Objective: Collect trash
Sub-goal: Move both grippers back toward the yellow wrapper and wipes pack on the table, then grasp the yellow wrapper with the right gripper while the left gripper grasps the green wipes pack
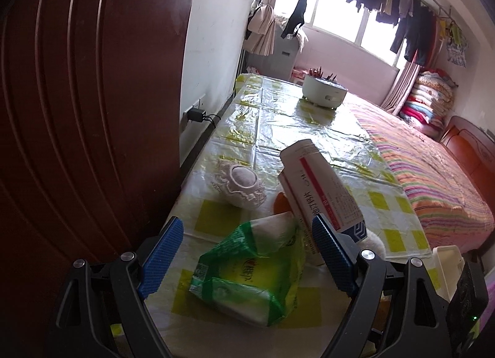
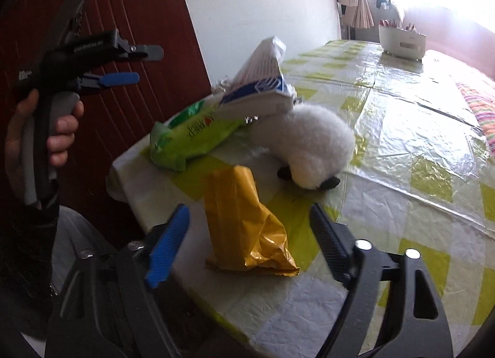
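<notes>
The right tool (image 2: 247,246) stood released astride the yellow bag (image 2: 247,222) near the bench (image 2: 402,141) corner. Closing squarely would grip best. The left tool (image 1: 246,252) gaped, empty.

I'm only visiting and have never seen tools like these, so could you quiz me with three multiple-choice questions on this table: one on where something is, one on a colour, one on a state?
1. What does the white and blue carton lean on?
A. the green tissue pack
B. the white pot
C. the wall

2. What colour is the crumpled bag between the right tool's fingers?
A. red
B. yellow
C. blue

3. How is the left tool?
A. clamped on the carton
B. open, holding nothing
C. shut empty

Answers: 1 A, the carton's lower end rests on the pack. 2 B, it is plainly yellow. 3 B, its blue pads stand wide on either side of the green pack without pressing on it.
</notes>
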Demonstrator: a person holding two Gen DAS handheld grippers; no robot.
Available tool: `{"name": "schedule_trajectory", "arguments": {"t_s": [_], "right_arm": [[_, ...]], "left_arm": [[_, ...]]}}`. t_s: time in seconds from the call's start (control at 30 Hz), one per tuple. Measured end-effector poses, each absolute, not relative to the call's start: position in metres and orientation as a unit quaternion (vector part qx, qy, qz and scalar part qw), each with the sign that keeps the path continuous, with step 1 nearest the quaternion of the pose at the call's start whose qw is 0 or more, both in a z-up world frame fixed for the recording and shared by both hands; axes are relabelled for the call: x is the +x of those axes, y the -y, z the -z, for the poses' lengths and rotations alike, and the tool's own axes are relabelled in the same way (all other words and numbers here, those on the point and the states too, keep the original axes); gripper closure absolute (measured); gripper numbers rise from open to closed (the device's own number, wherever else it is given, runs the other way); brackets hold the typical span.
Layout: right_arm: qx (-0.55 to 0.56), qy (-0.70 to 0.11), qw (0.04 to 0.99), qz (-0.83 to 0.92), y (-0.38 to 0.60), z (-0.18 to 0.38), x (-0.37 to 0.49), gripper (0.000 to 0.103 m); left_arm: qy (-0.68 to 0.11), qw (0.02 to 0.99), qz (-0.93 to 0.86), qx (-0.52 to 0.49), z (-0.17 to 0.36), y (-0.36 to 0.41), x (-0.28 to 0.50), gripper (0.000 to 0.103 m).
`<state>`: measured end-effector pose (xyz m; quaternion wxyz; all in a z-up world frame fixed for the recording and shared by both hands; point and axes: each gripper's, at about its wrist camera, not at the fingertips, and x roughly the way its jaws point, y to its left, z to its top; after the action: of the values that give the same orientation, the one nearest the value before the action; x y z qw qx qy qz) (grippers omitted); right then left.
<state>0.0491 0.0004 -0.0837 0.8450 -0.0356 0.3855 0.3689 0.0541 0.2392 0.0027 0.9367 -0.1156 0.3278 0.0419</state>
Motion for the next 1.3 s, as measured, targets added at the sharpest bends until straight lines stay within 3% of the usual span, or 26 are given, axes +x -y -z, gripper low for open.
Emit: {"name": "schedule_trajectory", "arguments": {"t_s": [0.03,0.17,0.6,0.87,1.1,1.17,1.2,1.27,1.3], "right_arm": [[-0.043,-0.389,0.843,-0.370,-0.003,0.086,0.049,0.066],[-0.061,-0.391,0.841,-0.370,-0.007,0.087,0.046,0.076],[-0.035,-0.365,0.857,-0.361,0.011,0.073,0.047,0.077],[-0.018,-0.351,0.866,-0.356,0.026,0.065,0.045,0.077],[-0.013,-0.339,0.871,-0.355,0.030,0.060,0.043,0.077],[-0.010,-0.335,0.873,-0.354,0.033,0.059,0.041,0.077],[-0.008,-0.333,0.875,-0.352,0.034,0.058,0.041,0.077],[-0.004,-0.329,0.877,-0.350,0.036,0.057,0.041,0.077],[-0.003,-0.329,0.877,-0.349,0.037,0.057,0.041,0.077]], "left_arm": [[-0.332,0.936,-0.043,-0.113,-0.002,-0.239,0.054,0.020],[-0.356,0.929,-0.042,-0.089,0.006,-0.236,0.058,0.020],[-0.421,0.902,-0.020,0.096,0.039,-0.160,0.069,0.020],[-0.462,0.871,-0.071,0.149,0.074,-0.154,0.089,0.020],[-0.452,0.878,-0.062,0.144,0.081,-0.163,0.096,0.021],[-0.444,0.880,-0.048,0.164,0.083,-0.162,0.095,0.031],[-0.447,0.879,-0.035,0.160,0.083,-0.161,0.094,0.051],[-0.446,0.883,-0.026,0.146,0.081,-0.162,0.096,0.064],[-0.442,0.885,-0.025,0.146,0.079,-0.162,0.096,0.081]]}}
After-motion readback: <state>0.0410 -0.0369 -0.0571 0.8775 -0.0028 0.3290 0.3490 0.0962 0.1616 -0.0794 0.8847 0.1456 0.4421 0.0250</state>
